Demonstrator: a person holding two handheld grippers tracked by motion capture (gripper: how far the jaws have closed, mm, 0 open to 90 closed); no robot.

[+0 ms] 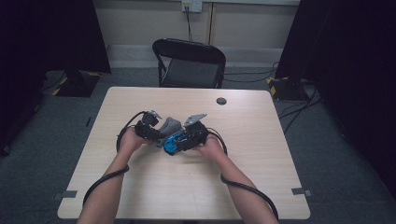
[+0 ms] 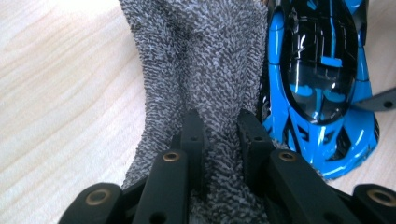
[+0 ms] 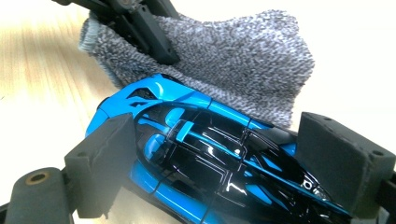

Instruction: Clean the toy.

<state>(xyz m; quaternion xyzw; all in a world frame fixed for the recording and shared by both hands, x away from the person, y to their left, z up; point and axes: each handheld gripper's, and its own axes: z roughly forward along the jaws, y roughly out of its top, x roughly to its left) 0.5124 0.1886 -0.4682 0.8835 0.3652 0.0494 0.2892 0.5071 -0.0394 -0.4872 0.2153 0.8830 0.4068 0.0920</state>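
Left gripper (image 2: 217, 128) pinching grey cloth (image 2: 205, 60), right gripper (image 3: 224, 163) clamping blue toy car (image 3: 210, 154), no readable writing

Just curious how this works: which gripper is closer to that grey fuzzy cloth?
Left. The left gripper is shut on the grey cloth, pinching a fold. The right gripper straddles the blue toy car beside the cloth.

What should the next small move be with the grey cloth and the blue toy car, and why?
Probably draw the grey cloth across the blue toy car: the left hand-held gripper pinches it beside the car, which the right hand-held gripper steadies.
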